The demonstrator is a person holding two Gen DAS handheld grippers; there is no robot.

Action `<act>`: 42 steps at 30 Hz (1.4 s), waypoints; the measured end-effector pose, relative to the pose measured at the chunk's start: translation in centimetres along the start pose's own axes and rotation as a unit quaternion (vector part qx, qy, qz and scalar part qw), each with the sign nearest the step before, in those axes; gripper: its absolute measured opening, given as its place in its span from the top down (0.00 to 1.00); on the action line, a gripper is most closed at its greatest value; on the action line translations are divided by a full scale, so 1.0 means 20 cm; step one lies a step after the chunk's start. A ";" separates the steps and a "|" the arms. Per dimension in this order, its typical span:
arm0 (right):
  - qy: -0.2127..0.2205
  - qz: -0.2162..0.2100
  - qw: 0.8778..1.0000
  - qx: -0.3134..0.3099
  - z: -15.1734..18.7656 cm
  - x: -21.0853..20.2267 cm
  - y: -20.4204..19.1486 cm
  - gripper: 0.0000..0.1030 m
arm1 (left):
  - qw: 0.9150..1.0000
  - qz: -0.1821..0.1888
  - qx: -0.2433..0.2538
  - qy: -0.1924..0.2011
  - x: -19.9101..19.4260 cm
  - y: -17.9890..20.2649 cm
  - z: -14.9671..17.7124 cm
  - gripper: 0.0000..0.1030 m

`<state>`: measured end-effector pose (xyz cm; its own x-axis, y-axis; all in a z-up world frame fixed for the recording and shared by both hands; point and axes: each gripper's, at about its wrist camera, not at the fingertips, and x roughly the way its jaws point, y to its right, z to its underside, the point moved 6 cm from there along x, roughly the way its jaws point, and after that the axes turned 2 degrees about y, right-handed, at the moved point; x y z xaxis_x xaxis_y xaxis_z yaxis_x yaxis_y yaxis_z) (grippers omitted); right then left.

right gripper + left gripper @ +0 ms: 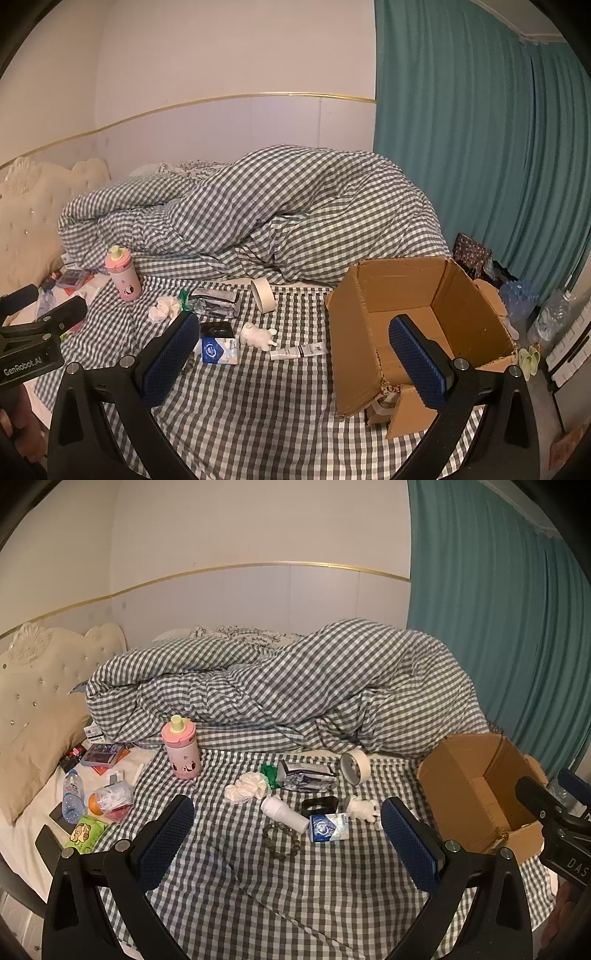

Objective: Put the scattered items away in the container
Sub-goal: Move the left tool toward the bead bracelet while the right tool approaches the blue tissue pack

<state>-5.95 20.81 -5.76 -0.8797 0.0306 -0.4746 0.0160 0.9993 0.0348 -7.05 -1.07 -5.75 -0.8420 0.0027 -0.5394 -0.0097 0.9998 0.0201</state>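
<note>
An open cardboard box (476, 794) (424, 314) stands on the checked bed sheet (295, 886) at the right. Scattered items lie left of it: a pink bottle (181, 749) (123, 275), tape roll (355, 767) (263, 293), crumpled tissue (245, 788), white bottle (284, 813), blue-white carton (329, 827) (220, 350), white figurine (364, 808) (258, 335), bead bracelet (280, 840), white tube (298, 350). My left gripper (286, 843) is open and empty above the sheet, near the bracelet. My right gripper (293, 363) is open and empty, beside the box's left wall.
A bunched checked duvet (277, 686) fills the back of the bed. Clutter lies at the left by the pillow (40, 746): a water bottle (72, 795), green packet (85, 834), a case (103, 755). A teal curtain (480, 147) hangs on the right; bottles (550, 314) stand on the floor.
</note>
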 end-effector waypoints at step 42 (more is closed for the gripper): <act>-0.128 -0.057 0.989 -0.051 0.35 0.84 -0.25 0.00 | 0.989 -0.021 0.002 -0.145 0.90 -0.25 0.41 0.00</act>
<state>-17.58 16.50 -20.02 -0.7239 -0.0650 -0.6868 -0.1369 0.9893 0.0507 -17.82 -5.87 -22.47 -0.6505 -0.0341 -0.7587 -0.0395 0.9992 -0.0110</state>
